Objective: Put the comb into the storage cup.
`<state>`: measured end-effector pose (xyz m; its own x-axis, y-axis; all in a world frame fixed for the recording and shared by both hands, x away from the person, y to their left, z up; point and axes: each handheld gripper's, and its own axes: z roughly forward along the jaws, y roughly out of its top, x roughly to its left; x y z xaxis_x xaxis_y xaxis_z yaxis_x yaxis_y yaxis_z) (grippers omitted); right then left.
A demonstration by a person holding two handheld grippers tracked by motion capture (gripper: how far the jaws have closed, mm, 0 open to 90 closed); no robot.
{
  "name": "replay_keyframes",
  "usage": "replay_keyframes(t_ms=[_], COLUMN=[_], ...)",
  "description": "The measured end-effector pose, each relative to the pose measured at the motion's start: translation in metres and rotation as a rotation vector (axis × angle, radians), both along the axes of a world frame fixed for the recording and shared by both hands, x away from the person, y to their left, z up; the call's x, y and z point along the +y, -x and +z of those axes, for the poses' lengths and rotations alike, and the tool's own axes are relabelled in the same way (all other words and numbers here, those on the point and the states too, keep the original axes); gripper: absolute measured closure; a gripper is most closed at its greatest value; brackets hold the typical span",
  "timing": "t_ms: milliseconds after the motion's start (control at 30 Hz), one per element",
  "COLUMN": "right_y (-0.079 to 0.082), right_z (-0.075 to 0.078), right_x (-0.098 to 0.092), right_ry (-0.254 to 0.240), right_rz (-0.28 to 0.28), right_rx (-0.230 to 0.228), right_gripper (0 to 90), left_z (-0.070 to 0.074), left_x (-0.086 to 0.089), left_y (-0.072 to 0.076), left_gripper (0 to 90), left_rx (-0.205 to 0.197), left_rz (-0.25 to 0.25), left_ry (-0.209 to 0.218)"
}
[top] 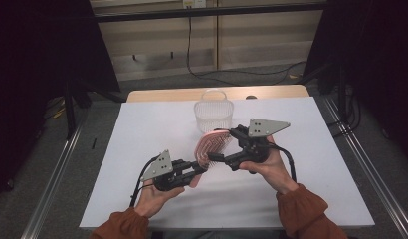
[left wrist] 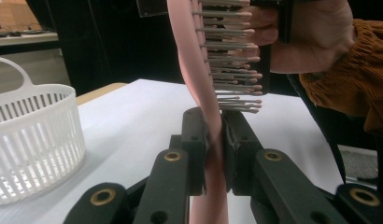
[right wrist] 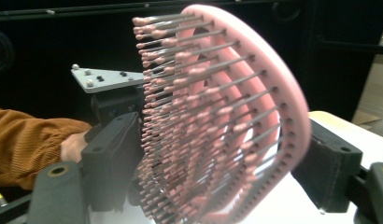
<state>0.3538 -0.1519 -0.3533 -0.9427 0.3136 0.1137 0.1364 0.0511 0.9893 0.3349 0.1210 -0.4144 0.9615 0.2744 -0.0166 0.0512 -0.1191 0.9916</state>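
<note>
Item: pink hairbrush (top: 212,144), held above table (top: 142,149), near white basket (top: 213,112). Your left gripper (left wrist: 215,135) clenches handle, steadying it for handover. Your right gripper (right wrist: 217,158): 2 jaws straddle bristled head; contact unclear, cannot tell if gripping.

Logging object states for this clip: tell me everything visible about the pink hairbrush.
The pink hairbrush has a vented, curved pink plastic-looking head with rows of thin grey bristles tipped in pink balls. It is held in the air above the white table, in front of the white basket. The left claw is shut on its pink handle. The right claw straddles the head, bristles toward one jaw, pink back toward the other; contact there is unclear.
</note>
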Motion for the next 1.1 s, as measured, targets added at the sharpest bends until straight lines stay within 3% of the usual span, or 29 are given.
replay_keyframes(t_ms=[167, 267, 567, 767, 967, 1100], right_y=[0.0001, 0.0006, 0.0001, 0.0008, 0.0019, 0.0015], right_z=[-0.0013, -0.0011, -0.001, 0.0001, 0.0016, 0.0019], right_x=[0.0014, 0.001, 0.0004, 0.001, 0.0014, -0.0009], right_ry=[-0.004, 0.003, -0.011, -0.023, -0.017, -0.026], right_rz=[0.03, 0.039, 0.079, 0.098, 0.097, 0.093], right_rx=[-0.002, -0.004, 0.014, 0.023, 0.016, 0.044], right_gripper=[34.6, 37.4, 43.0, 44.7, 46.9, 48.7], left_z=[-0.0008, -0.0024, -0.0039, -0.0024, -0.0019, 0.0001], left_x=[-0.0002, -0.0016, -0.003, -0.0037, -0.0051, -0.0057], left_y=[0.0011, 0.0012, -0.0002, 0.0002, -0.0014, -0.0025], left_gripper=[80.6, 80.6, 80.6, 80.6, 80.6, 80.4], left_rx=[0.001, 0.014, 0.037, 0.031, 0.042, 0.043], left_rz=[-0.005, -0.013, -0.044, -0.065, -0.079, -0.071], left_ry=[-0.005, -0.006, -0.014, -0.018, -0.019, -0.02])
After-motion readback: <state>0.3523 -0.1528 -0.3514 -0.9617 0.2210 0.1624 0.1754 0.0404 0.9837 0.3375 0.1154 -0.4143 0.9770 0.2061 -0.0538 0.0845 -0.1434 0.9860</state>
